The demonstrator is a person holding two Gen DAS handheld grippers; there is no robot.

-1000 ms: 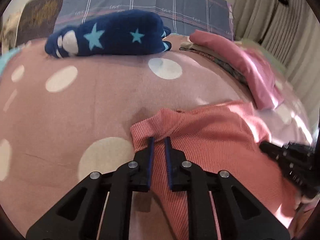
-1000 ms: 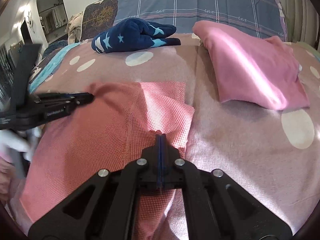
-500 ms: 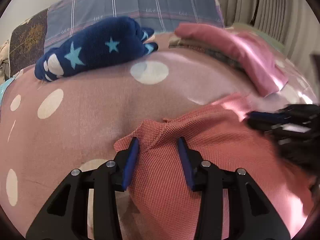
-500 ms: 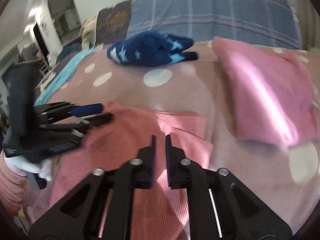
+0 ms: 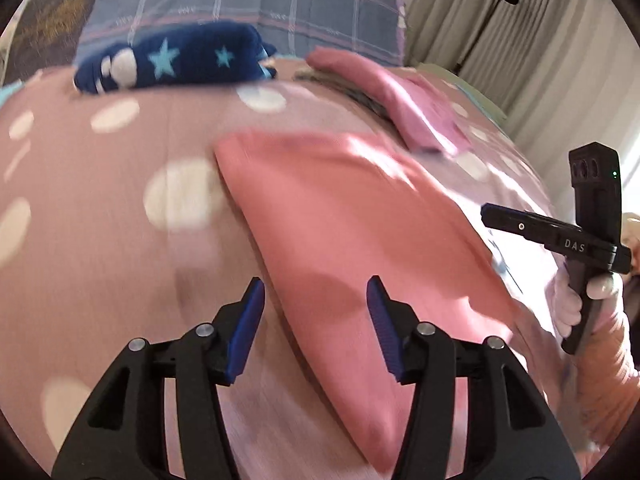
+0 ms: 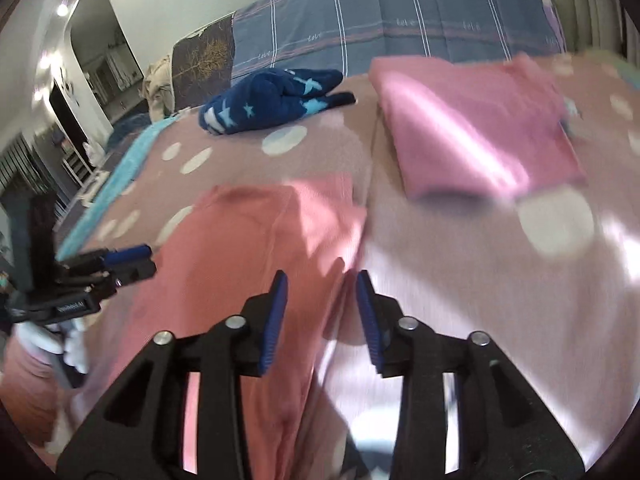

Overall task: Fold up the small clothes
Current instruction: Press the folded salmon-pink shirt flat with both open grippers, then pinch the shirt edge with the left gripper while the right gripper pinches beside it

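Note:
A salmon-pink checked garment (image 5: 344,232) lies folded flat on the spotted bedspread (image 5: 100,240); it also shows in the right wrist view (image 6: 240,264). My left gripper (image 5: 316,304) is open and empty, raised over the garment's near left edge. My right gripper (image 6: 320,296) is open and empty above the garment's right edge. The right gripper appears in the left wrist view (image 5: 520,226), and the left gripper in the right wrist view (image 6: 124,262).
A folded pink garment (image 6: 472,128) lies at the back right, also in the left wrist view (image 5: 384,92). A navy star-patterned garment (image 6: 272,100) lies at the back. A blue plaid pillow (image 6: 400,24) stands behind. Curtains (image 5: 540,60) hang on the right.
Both grippers opened, let go of the salmon garment and pulled back and up. The garment now lies flat.

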